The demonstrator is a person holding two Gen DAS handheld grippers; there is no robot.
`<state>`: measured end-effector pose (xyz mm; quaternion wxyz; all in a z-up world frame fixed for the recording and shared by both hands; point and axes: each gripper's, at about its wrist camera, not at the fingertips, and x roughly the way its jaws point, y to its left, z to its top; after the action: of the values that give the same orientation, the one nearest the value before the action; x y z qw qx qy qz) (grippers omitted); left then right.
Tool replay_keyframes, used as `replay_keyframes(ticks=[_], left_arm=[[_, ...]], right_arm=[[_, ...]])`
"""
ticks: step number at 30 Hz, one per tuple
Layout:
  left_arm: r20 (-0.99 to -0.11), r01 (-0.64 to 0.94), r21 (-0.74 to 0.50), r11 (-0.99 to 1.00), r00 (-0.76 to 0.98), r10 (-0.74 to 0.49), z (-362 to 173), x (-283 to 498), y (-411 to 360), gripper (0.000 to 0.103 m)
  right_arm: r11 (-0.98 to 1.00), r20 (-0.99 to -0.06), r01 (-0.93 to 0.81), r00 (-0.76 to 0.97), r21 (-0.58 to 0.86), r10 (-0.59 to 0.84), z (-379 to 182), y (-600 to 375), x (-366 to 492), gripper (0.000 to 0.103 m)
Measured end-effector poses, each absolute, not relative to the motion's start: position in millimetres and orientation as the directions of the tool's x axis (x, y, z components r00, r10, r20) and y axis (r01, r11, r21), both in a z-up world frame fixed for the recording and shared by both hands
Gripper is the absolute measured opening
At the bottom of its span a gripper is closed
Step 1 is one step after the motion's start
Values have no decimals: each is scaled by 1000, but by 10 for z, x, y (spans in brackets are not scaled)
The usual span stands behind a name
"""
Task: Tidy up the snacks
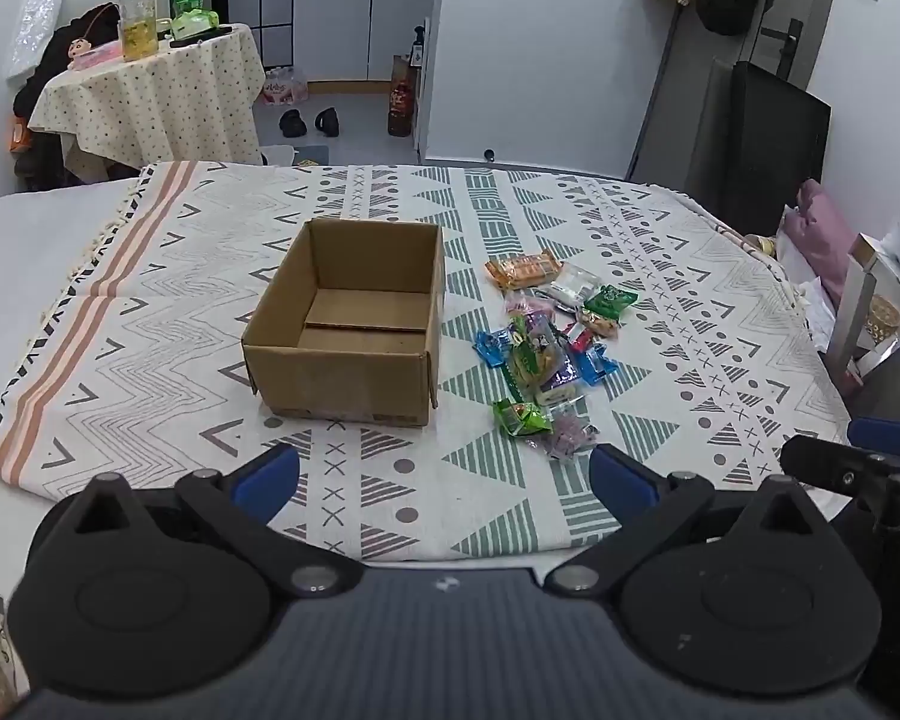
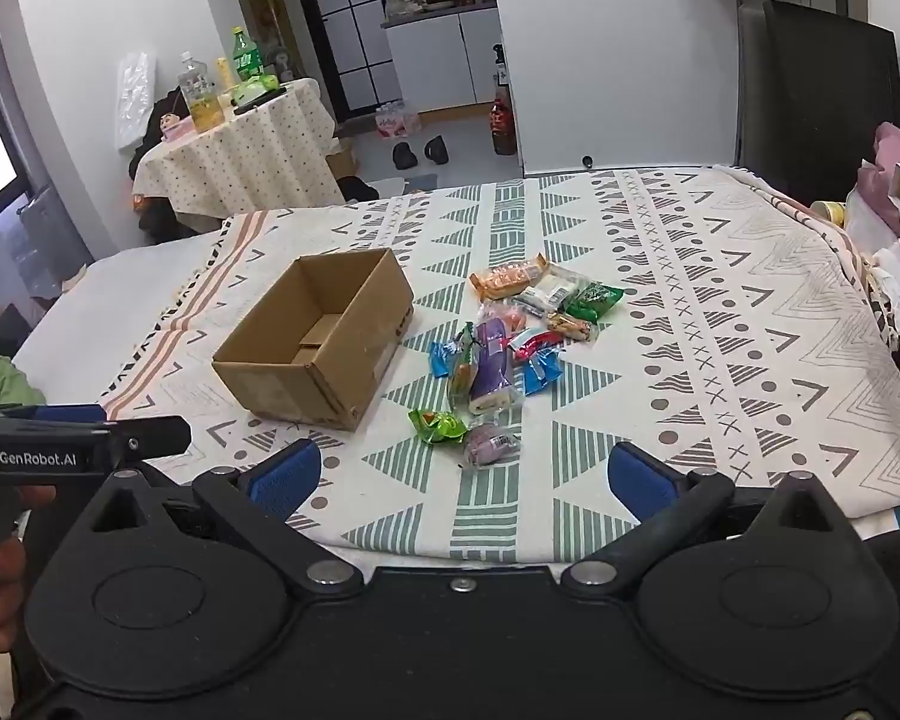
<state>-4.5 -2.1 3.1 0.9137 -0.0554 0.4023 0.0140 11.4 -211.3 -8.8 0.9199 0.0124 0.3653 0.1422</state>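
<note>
An open cardboard box (image 1: 342,324) (image 2: 315,339) stands empty on the patterned cloth. To its right lies a loose heap of snack packets (image 1: 546,336) (image 2: 510,336): an orange pack (image 1: 522,269) at the far end, blue, purple and red ones in the middle, a green packet (image 1: 519,417) (image 2: 438,425) and a pale purple one (image 2: 491,443) nearest me. My left gripper (image 1: 444,477) hangs open above the near edge of the cloth, holding nothing. My right gripper (image 2: 459,477) is open too, just short of the nearest packets. Each gripper shows at the edge of the other's view.
The patterned cloth (image 1: 660,276) covers a bed. A small round table (image 1: 150,96) with bottles stands behind at the left. A dark screen (image 1: 774,132) and a pink pillow (image 1: 822,228) sit at the right. Shoes and a bottle lie on the floor beyond.
</note>
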Motion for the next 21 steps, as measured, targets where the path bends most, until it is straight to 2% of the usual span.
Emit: replay_keyframes(ticks=[21], left_arm=[[-740, -68, -84, 994, 672, -16, 44, -73, 18, 102]], right_arm=[[957, -670, -261, 689, 124, 275, -93, -2093, 151, 103]])
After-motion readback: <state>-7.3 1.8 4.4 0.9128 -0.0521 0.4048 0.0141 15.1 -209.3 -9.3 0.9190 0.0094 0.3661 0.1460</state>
